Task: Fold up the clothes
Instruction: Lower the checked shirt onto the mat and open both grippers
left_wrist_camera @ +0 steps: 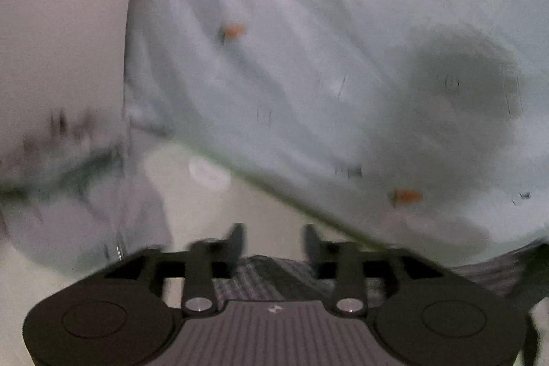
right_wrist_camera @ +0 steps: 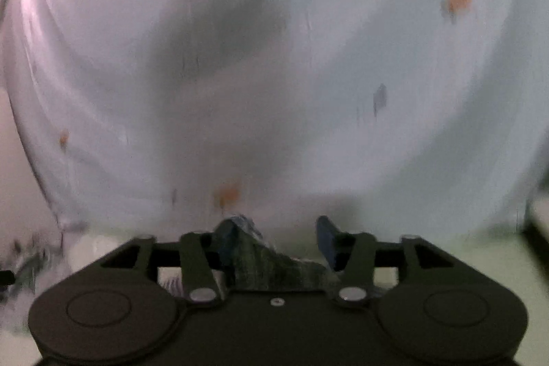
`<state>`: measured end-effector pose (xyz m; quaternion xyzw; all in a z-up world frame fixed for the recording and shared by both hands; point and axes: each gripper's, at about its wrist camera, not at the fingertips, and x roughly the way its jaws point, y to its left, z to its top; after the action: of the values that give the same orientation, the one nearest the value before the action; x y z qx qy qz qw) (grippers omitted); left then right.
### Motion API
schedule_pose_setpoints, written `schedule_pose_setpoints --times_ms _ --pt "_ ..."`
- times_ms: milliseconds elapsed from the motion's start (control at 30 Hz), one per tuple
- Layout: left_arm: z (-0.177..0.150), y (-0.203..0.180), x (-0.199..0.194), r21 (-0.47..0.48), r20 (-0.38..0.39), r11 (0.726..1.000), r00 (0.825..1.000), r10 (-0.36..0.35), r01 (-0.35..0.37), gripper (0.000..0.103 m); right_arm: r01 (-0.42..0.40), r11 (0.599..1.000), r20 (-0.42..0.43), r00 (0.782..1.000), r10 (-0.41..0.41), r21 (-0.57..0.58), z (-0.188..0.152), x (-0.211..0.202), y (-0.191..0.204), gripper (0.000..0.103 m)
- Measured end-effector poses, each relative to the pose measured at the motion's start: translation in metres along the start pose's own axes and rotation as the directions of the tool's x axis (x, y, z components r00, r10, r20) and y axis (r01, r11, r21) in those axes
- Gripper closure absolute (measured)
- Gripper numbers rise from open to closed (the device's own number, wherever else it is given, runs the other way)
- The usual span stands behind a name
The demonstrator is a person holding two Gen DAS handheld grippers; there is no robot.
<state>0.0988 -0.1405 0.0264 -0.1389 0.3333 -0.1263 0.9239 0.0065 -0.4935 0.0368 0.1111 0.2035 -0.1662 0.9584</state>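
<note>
A pale blue garment (left_wrist_camera: 308,74) with small orange prints fills most of the left wrist view, rumpled and blurred, with its lower hem running diagonally above my left gripper (left_wrist_camera: 274,239). That gripper is open, its fingers apart over a cream surface, with grey checked fabric (left_wrist_camera: 267,276) under its base. The same pale garment (right_wrist_camera: 308,91) spreads across the right wrist view. My right gripper (right_wrist_camera: 279,228) is open just below the garment's edge. A dark bunched cloth (right_wrist_camera: 271,266) lies between its fingers, against the left one.
The cream tabletop (left_wrist_camera: 206,211) shows below the garment's hem. Blurred dark marks (left_wrist_camera: 51,139) sit at the left edge. More checked fabric (left_wrist_camera: 487,270) lies at the right. A dark edge (right_wrist_camera: 535,228) shows far right in the right wrist view.
</note>
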Motion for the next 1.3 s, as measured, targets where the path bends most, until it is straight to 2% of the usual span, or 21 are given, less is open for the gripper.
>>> schedule_pose_setpoints --times_ms 67,133,200,267,367,533,700,800,900,967,1067,1100,1133,1167,1233,1300 --pt "-0.029 0.014 0.012 -0.048 -0.114 0.999 0.993 0.002 -0.007 0.05 0.014 1.0 -0.101 0.995 -0.012 0.017 -0.041 0.0 0.002 0.047" --pt "-0.054 0.017 0.03 0.001 -0.242 0.999 0.969 0.042 -0.043 0.051 0.025 0.999 -0.197 0.98 -0.018 0.032 -0.079 -0.004 0.002 0.047" --pt "-0.072 0.012 0.034 0.095 -0.28 0.994 0.957 0.077 -0.052 0.05 0.035 0.999 -0.262 0.965 -0.026 0.032 -0.109 -0.012 -0.001 0.046" --pt "-0.081 0.007 0.039 0.139 -0.313 0.988 0.944 0.104 -0.063 0.049 0.045 0.999 -0.312 0.949 -0.041 0.008 -0.13 -0.016 0.003 0.046" --pt "-0.09 0.008 0.048 0.149 -0.368 0.987 0.923 0.111 -0.06 0.048 0.028 1.0 -0.336 0.941 -0.03 -0.01 -0.138 -0.022 0.012 0.043" --pt "-0.11 0.007 0.05 0.158 -0.418 0.987 0.903 0.098 -0.034 0.04 -0.001 0.999 -0.376 0.927 -0.014 -0.039 -0.152 -0.03 0.026 0.024" --pt "-0.132 0.012 0.054 0.174 -0.482 0.983 0.866 0.134 -0.056 0.037 -0.001 0.996 -0.476 0.879 -0.041 -0.087 -0.173 -0.025 0.035 0.023" --pt "-0.137 0.015 0.054 0.146 -0.494 0.988 0.861 0.121 -0.054 0.035 0.013 0.996 -0.504 0.862 -0.058 -0.092 -0.176 -0.025 0.032 0.023" --pt "-0.141 0.017 0.054 0.123 -0.502 0.991 0.858 0.108 -0.053 0.031 0.031 0.999 -0.498 0.866 -0.046 -0.039 -0.172 -0.034 0.019 0.023" --pt "-0.144 0.016 0.054 0.139 -0.501 0.989 0.857 0.12 -0.057 0.03 0.047 0.999 -0.502 0.864 -0.043 -0.004 -0.172 -0.036 0.009 0.025" --pt "-0.149 0.01 0.055 0.168 -0.49 0.984 0.861 0.136 -0.06 0.023 0.06 0.998 -0.521 0.853 -0.034 0.034 -0.179 -0.043 -0.002 0.034" --pt "-0.15 0.008 0.056 0.177 -0.487 0.982 0.862 0.141 -0.061 0.022 0.054 0.998 -0.524 0.851 -0.026 0.038 -0.182 -0.046 -0.003 0.043" --pt "-0.153 0.006 0.056 0.188 -0.482 0.98 0.864 0.147 -0.062 0.018 0.048 0.998 -0.528 0.849 -0.018 0.044 -0.185 -0.049 -0.005 0.057" --pt "-0.155 0.004 0.057 0.202 -0.476 0.977 0.866 0.152 -0.061 0.015 0.034 0.998 -0.523 0.852 0.003 0.061 -0.186 -0.053 -0.009 0.065" --pt "-0.161 -0.001 0.058 0.233 -0.465 0.971 0.87 0.163 -0.058 0.01 0.007 0.996 -0.502 0.864 0.042 0.094 -0.185 -0.062 -0.016 0.088" --pt "-0.164 -0.004 0.058 0.254 -0.455 0.965 0.873 0.176 -0.062 0.008 -0.007 0.996 -0.465 0.884 0.05 0.092 -0.175 -0.069 -0.023 0.095"
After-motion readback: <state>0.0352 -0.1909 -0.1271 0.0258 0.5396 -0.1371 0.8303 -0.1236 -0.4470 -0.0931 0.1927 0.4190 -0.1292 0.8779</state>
